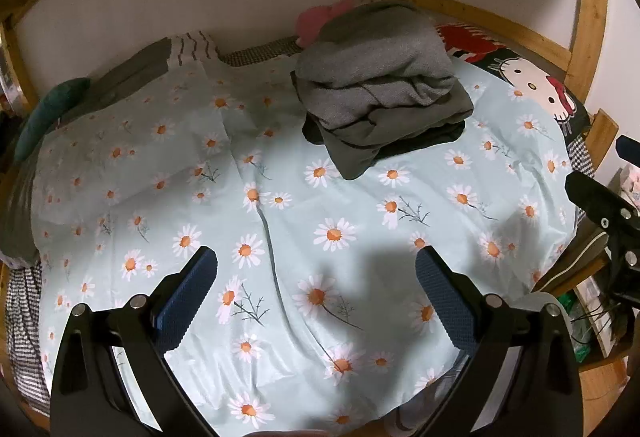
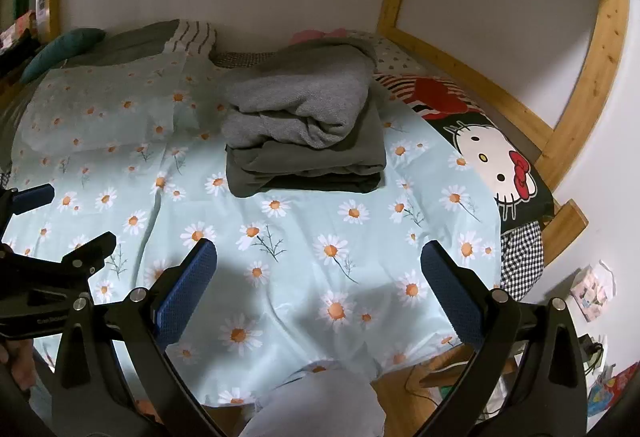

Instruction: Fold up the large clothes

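Now both grippers, left (image 1: 316,269) and right (image 2: 319,261), hover spread and empty over the bed (image 2: 280,277) while the folded clothes (image 2: 304,125) sit mid-bed, soft, floppy, fairly bulky, best pinched at thick folded edges

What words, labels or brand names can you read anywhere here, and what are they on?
None can be read for certain.
Faint print on the left hand-held gripper body, low at the right wrist view's left edge: too blurred.
Hello Kitty pillow: a picture only, no lettering.
Packets on the floor: print too small.
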{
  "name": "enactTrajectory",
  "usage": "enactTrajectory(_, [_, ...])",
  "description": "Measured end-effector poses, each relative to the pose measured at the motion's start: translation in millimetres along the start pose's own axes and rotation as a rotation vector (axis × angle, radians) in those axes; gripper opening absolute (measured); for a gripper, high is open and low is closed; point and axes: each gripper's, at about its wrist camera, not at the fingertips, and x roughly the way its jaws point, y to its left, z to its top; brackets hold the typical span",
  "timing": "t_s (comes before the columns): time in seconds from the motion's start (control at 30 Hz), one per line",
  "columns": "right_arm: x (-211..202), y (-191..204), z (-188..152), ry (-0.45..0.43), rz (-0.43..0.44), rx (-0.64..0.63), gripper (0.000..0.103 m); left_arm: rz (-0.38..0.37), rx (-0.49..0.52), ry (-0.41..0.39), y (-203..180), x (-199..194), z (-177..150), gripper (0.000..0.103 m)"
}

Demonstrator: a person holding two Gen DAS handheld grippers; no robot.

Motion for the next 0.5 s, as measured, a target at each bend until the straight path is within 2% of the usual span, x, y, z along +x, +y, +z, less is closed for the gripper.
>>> enactTrajectory(0.5, [0.0,1.3,1.0,0.000,0.009,-0.007,0.100,0.009,0.002,-0.005,-0.9,0.7,-3.5,0.098])
